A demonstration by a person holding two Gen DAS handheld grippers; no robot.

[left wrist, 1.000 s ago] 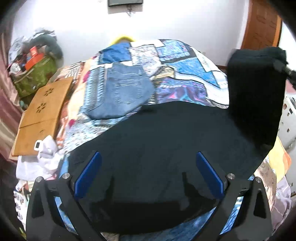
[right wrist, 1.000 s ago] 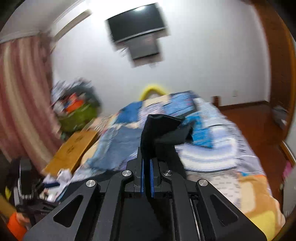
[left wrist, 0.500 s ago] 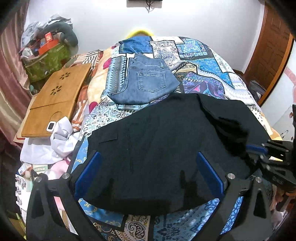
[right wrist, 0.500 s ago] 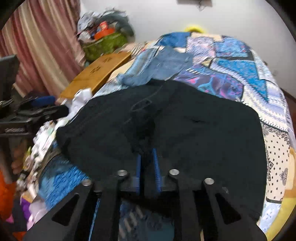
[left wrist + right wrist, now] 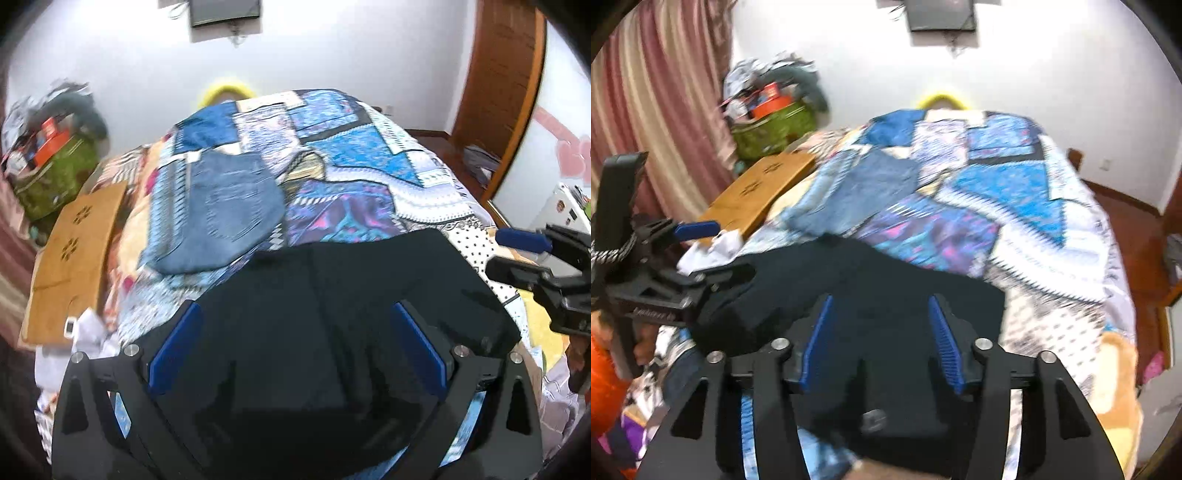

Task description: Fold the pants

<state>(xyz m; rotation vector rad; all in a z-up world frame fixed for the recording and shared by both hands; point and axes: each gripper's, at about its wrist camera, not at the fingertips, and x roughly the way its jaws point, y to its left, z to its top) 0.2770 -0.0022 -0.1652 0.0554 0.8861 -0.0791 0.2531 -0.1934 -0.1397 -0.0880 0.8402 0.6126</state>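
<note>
Black pants [image 5: 332,295] lie folded over on the near end of the patchwork bedspread [image 5: 354,162]; they also show in the right wrist view [image 5: 879,291]. My left gripper [image 5: 295,317] is open above the pants, its blue pads wide apart and empty. My right gripper [image 5: 879,314] is open above the same pants, holding nothing. The right gripper shows at the right edge of the left wrist view [image 5: 543,258]. The left gripper shows at the left of the right wrist view [image 5: 665,266].
Folded blue jeans [image 5: 218,218] lie farther up the bed. A wooden lap board [image 5: 70,254] and white cloth [image 5: 88,332] lie along the left side. A green bag with clutter [image 5: 51,166] stands at the far left. A wooden door [image 5: 498,92] is at the right.
My right gripper brought the lifted pants leg down over the rest, opened and let it go. The pants now lie folded. My left gripper stayed open.
</note>
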